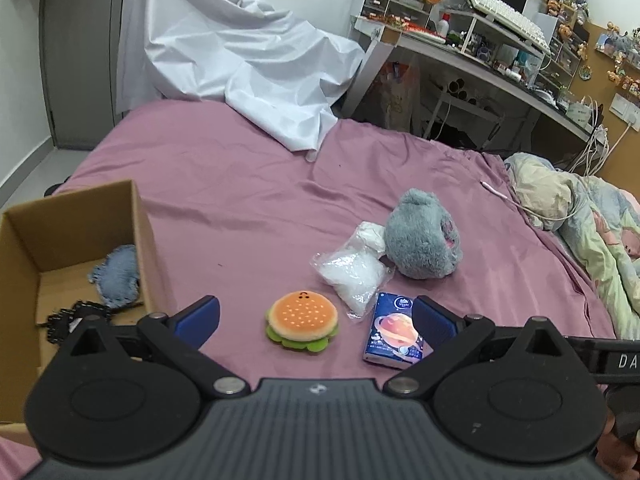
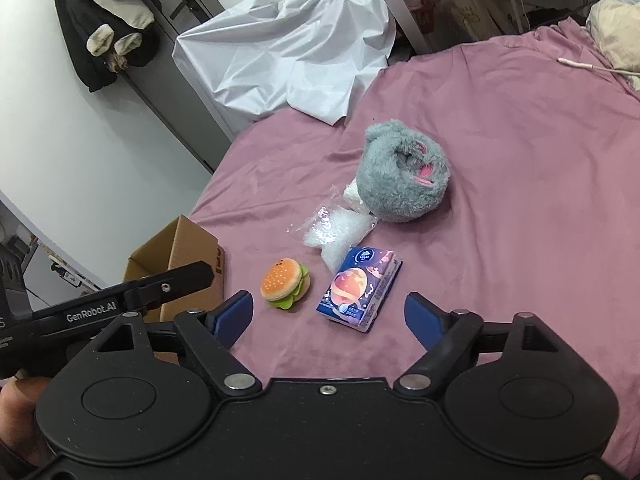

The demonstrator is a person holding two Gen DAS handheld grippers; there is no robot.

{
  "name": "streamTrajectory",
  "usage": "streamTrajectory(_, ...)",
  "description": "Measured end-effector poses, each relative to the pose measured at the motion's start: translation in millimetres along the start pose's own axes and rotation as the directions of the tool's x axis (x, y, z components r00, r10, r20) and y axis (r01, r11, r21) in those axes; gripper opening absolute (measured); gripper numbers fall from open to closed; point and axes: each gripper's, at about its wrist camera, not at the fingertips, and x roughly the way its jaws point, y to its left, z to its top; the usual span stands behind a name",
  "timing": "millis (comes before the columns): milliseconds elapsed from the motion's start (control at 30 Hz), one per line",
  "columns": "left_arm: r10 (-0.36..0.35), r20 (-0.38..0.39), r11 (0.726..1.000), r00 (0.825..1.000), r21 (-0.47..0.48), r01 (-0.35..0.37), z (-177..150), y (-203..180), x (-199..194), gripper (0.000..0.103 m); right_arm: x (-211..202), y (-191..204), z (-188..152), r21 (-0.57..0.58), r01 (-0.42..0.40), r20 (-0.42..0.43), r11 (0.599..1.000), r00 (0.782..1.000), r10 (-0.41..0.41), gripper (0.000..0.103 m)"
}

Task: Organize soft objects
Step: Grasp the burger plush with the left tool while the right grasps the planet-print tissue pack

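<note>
On the bed with the mauve-pink sheet (image 1: 248, 184) lie four soft things close together: a small plush hamburger with an orange bun and green lettuce edge (image 1: 302, 323), a dark-blue tissue pack printed with a planet (image 1: 394, 332), a clear plastic bag of white filling (image 1: 352, 276) and a grey fluffy plush toy with a pink patch (image 1: 424, 240). The bag touches the grey plush and the tissue pack; the hamburger lies just beside the pack, apart from it. At the left stands an open brown cardboard box (image 1: 84, 216), and inside it is a blue denim soft piece (image 1: 116, 274) and something black and lacy (image 1: 66, 318). The left gripper (image 1: 316, 322) hangs above the hamburger with its blue-padded fingers spread wide, holding nothing. The right gripper (image 2: 328, 314) hangs near the tissue pack, its fingers also wide and empty.
</note>
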Motion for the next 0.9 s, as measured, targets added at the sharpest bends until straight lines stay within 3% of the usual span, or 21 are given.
streamTrajectory(367, 0.012, -0.058, 0.999, 0.998, -0.038, -0.015, -3, 2, 39, 0.099, 26, -15, 4, 0.031, 0.007, -0.051, 1.000, 0.999, -0.005, 0.081)
streamTrajectory(733, 0.004, -0.125, 0.998, 0.992, -0.061, -0.012, -6, 8, 79, 0.085, 59, -30, 5, 0.089, -0.002, -0.137, 0.996, 0.991, 0.014, 0.062)
streamTrajectory(900, -0.001, -0.148, 0.997, 0.989, -0.070, -0.010, -8, 10, 91, 0.081, 70, -36, 5, 0.115, -0.001, -0.160, 0.993, 0.987, 0.019, 0.058)
